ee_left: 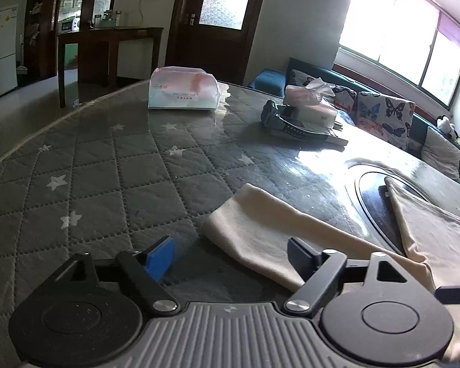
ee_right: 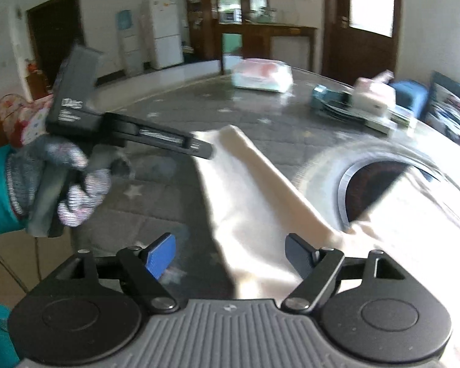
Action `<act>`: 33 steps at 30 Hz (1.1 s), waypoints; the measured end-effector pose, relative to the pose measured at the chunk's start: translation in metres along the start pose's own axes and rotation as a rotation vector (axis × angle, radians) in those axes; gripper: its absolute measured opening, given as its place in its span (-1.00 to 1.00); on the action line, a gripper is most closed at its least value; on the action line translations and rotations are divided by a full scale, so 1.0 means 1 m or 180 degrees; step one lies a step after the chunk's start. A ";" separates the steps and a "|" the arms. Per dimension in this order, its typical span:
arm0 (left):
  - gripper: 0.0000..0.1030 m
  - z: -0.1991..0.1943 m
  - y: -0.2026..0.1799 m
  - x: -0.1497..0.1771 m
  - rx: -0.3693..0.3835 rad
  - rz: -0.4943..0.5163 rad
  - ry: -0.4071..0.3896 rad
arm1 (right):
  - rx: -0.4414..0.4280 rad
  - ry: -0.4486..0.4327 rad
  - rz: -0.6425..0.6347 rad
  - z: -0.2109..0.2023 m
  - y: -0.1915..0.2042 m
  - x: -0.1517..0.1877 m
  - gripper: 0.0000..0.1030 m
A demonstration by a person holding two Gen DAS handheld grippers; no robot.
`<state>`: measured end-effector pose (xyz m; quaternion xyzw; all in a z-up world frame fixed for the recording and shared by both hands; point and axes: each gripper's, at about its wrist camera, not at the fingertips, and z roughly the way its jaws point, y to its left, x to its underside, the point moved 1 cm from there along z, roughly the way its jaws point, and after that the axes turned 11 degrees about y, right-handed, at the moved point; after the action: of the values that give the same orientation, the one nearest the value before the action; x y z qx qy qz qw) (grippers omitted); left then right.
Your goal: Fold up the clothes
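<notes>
Currently the cream garment lies on the quilted table cover, partly over the round recess. Left gripper and right gripper: jaws apart, empty. Tissue pack and tissue box stand well apart, beyond.

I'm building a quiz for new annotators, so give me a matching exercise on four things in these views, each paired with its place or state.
Things:
1. cream garment
2. sealed tissue pack
3. open tissue pack
4. left gripper

Places or states:
A. lying alone at the far edge of the table
B. jaws apart, holding nothing
C. spread on the quilted tablecloth, partly over the round inset
D. stacked on other items, a tissue sticking out on top

Pairs: 1-C, 2-A, 3-D, 4-B
</notes>
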<state>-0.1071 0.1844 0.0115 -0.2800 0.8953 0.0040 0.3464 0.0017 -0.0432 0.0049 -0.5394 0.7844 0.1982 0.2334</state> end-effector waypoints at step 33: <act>0.96 -0.003 -0.008 0.012 -0.0147 -0.0111 -0.0047 | 0.0841 0.0240 0.1020 -0.015 -0.100 0.062 1.00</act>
<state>-0.1120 0.1712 0.0081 -0.3034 0.8874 0.0206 0.3465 0.0742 -0.1318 -0.0247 -0.3794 0.8876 0.1078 0.2381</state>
